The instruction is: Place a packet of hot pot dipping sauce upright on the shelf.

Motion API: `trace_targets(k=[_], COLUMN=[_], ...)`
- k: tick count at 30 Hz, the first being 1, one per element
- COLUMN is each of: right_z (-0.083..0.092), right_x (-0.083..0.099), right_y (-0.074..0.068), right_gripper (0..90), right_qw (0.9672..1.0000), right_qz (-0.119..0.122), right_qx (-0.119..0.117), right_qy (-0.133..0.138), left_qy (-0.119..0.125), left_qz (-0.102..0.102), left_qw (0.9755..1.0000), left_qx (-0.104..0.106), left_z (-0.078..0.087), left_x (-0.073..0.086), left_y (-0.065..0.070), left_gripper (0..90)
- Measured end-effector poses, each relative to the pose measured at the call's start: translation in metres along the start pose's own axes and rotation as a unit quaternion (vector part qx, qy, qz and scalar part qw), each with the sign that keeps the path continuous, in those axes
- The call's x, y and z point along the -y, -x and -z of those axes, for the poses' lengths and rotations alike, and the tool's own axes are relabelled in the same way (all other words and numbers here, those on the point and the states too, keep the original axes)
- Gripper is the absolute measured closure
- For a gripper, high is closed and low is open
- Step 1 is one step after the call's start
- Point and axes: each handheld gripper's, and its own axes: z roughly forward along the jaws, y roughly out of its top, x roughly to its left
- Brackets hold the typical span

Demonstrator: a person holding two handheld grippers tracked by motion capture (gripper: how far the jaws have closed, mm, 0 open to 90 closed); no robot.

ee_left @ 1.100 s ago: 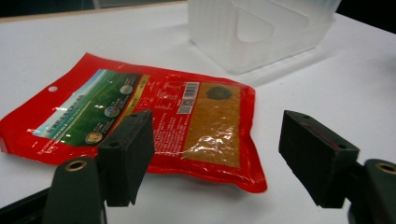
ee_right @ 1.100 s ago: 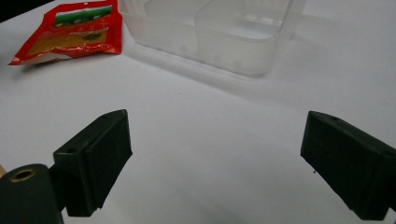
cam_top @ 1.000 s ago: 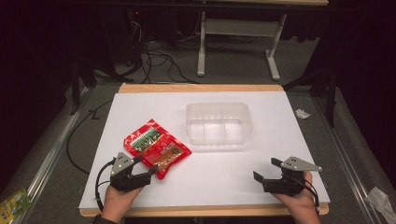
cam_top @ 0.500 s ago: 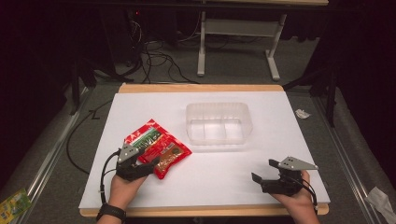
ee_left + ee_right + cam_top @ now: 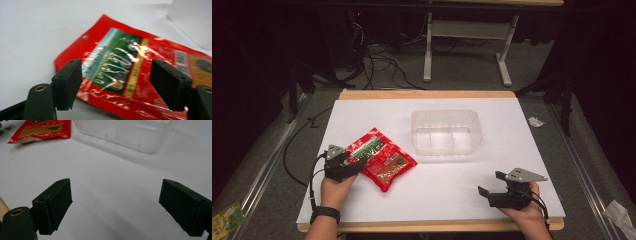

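Glossy red foil packets (image 5: 379, 157), two overlapping, lie flat before my left hand-held gripper (image 5: 116, 83), its jaws spread wide; one clear plastic rectangular tub (image 5: 446, 132) sits nearby.

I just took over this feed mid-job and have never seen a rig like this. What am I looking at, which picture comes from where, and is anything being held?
There is no robot arm. A person stands at a white table and holds a hand tool with two black jaws in each hand.

The wide picture comes from a fixed camera above the table. The other two come from cameras riding on each tool, looking out along its jaws.

On the table lie a red snack packet and, beyond it, a clear plastic tub, which looks empty.

The left gripper is at the packet's near edge. Its own view shows the jaws wide apart with the packet lying between them, not pinched. The right gripper sits near the table's front edge, jaws open over bare surface. So nothing is held yet.
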Motion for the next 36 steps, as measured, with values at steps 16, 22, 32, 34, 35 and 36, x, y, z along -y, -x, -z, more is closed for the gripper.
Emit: trace_targets(k=[16,22,32,34,35,36], right_z=[-0.006,-0.007,-0.006,-0.006,-0.006,-0.006], right_x=[0.002,0.003,0.003,0.004,0.004,0.004], right_y=[-0.006,-0.006,-0.005,-0.005,-0.005,-0.005], right_gripper=[11.8,12.4,13.3,13.6,13.6,13.8], right_qw=[0.9999,0.9999,0.9998,0.9998,0.9998,0.9998], right_qz=[0.007,0.010,0.006,0.005,0.005,0.005], right_qx=[-0.008,-0.010,-0.012,-0.012,-0.012,-0.012], right_qy=[-0.009,-0.010,-0.014,-0.014,-0.014,-0.014], left_qy=[-0.049,-0.050,-0.051,-0.053,-0.053,-0.053], left_qz=[0.087,0.083,0.069,0.063,0.063,0.059], left_qw=[0.9946,0.9944,0.9942,0.9944,0.9944,0.9946], left_qx=[-0.027,-0.043,-0.064,-0.067,-0.067,-0.067], left_z=[-0.014,-0.015,-0.014,-0.014,-0.014,-0.014], left_x=[-0.006,-0.006,-0.005,-0.004,-0.004,-0.004], left_y=[-0.034,-0.032,-0.027,-0.026,-0.026,-0.026], left_gripper=[24.6,32.2,58.6,65.9,68.8,72.1])
